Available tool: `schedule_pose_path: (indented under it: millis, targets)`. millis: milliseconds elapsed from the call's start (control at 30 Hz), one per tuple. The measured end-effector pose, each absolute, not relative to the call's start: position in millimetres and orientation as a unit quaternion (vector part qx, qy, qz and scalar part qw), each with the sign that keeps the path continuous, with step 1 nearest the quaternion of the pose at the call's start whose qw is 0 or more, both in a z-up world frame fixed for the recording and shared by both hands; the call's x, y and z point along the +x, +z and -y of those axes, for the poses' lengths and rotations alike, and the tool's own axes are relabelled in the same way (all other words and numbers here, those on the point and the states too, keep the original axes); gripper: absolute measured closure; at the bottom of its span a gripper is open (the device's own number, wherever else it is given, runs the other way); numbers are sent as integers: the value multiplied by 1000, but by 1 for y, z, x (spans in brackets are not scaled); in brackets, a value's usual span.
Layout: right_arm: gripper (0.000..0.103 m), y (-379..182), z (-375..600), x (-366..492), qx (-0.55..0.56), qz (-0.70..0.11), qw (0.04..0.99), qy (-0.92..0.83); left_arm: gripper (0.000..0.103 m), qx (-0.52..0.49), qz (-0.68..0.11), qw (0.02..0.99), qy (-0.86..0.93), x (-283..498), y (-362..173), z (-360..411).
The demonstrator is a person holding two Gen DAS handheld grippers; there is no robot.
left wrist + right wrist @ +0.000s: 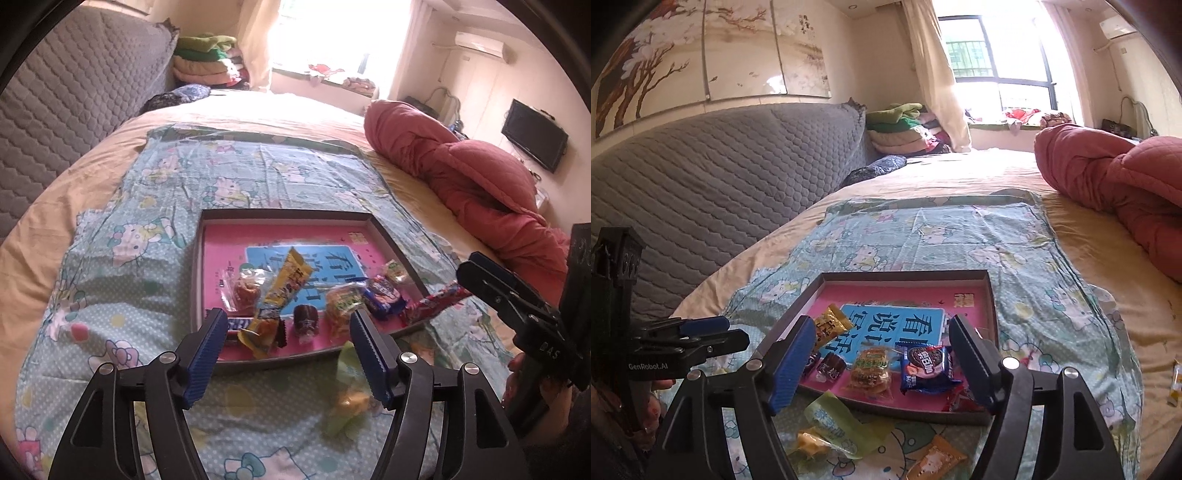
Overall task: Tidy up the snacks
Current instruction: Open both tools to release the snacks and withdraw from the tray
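Observation:
A shallow box tray with a pink floor [221, 236] [916, 291] lies on the patterned cloth and holds several wrapped snacks: a yellow packet [284, 284], a blue cookie pack [925, 367], an orange cracker pack [870, 371]. A green-wrapped snack [836, 424] [347, 391] lies on the cloth in front of the tray, with an orange packet [934, 459] beside it. My left gripper [288, 343] is open and empty above the tray's near edge. My right gripper [882, 354] is open and empty over the tray's near side. A red packet [436, 301] hangs over the tray's right edge.
A Hello Kitty cloth [258, 173] covers the bed. A rolled red quilt [461, 177] lies at the right. A grey quilted headboard [701, 177] stands at the left. A small yellow packet [1176, 380] lies on the sheet at far right.

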State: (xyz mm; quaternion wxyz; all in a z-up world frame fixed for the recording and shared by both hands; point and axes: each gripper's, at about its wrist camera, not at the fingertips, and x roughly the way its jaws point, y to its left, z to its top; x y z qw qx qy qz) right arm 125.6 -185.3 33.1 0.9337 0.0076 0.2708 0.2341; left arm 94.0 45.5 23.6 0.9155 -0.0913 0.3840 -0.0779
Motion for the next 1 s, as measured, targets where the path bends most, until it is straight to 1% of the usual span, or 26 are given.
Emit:
schedule_pose_path:
  millis: [367,1000]
  targets:
    - [28,32,199,113,20,-287,932,220,33,-64,-381,919,-82,79,32,-30]
    - [28,20,211,101,38,-324,922,210,33,-63,-402,909,-92,68,26,-23]
